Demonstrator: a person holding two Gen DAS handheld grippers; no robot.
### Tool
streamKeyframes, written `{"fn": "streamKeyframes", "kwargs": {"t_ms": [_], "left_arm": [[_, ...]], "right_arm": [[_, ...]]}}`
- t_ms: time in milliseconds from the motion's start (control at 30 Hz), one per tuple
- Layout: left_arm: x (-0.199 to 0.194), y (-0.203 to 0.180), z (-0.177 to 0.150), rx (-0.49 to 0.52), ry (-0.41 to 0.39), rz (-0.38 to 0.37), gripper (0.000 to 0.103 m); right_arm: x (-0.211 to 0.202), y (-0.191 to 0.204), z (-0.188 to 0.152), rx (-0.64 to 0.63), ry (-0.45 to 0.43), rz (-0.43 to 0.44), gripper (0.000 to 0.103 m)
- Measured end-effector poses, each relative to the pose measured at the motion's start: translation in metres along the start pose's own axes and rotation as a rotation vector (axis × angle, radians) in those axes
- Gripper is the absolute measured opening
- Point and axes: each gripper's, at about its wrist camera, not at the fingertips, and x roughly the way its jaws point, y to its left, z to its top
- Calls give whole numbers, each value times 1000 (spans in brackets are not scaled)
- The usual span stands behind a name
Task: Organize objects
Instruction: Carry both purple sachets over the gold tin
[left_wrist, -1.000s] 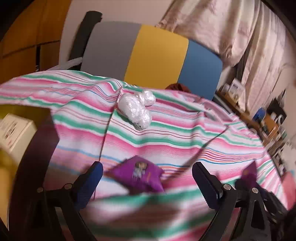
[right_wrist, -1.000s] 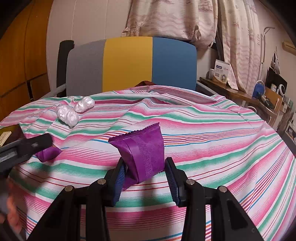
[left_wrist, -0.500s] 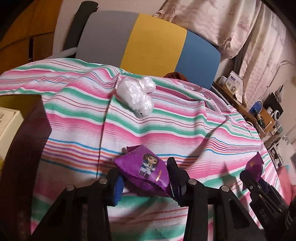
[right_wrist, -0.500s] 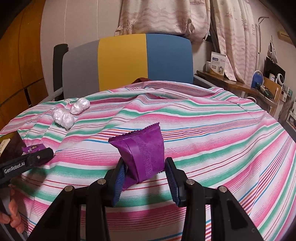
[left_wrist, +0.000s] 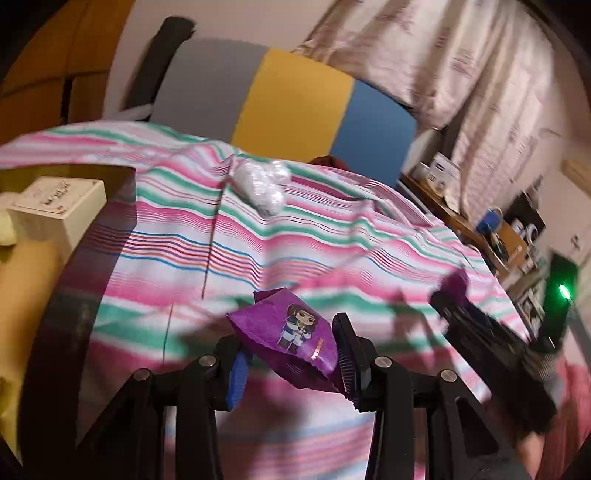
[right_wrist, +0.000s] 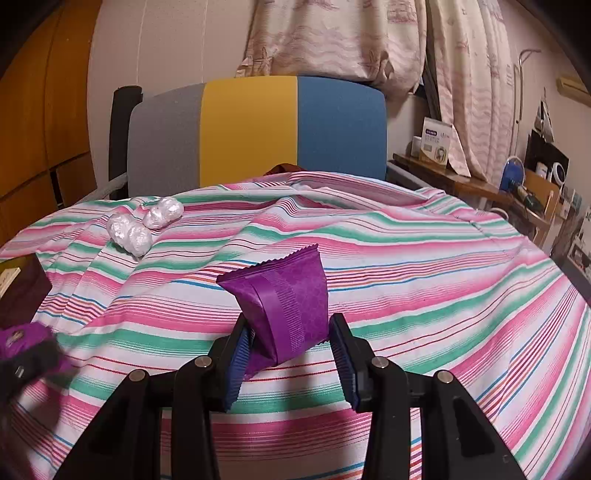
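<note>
Two purple snack packets, one per tongs. Left tongs (left_wrist: 291, 354) clamped on the cartoon-printed packet (left_wrist: 291, 332), held above the striped bedspread (left_wrist: 295, 236). Right tongs (right_wrist: 288, 350) pinch the plain-backed packet (right_wrist: 284, 299). Plastic-wrapped bundles (right_wrist: 142, 223) lie further back near the chair (right_wrist: 255, 129).

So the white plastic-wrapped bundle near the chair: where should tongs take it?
Grip the white plastic-wrapped bundle across its nearer, larger lobe, coming from above. It lies loose on the striped cloth as soft rounded lumps, the smaller lump behind, so a pinch across the lobe's narrow width should hold better than the whole cluster.
</note>
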Motion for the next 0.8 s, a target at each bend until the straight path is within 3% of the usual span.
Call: {"fn": "streamKeyframes", "kwargs": {"t_ms": [133, 367, 800], "left_arm": [[-26, -6, -11, 43, -15, -39, 42], [-69, 16, -15, 12, -39, -57, 42], [-130, 91, -9, -104, -107, 36, 42]], "right_arm": [[-4, 6, 0, -32, -17, -10, 43], [-13, 18, 0, -87, -48, -2, 43], [-36, 34, -3, -140, -62, 51, 42]]}}
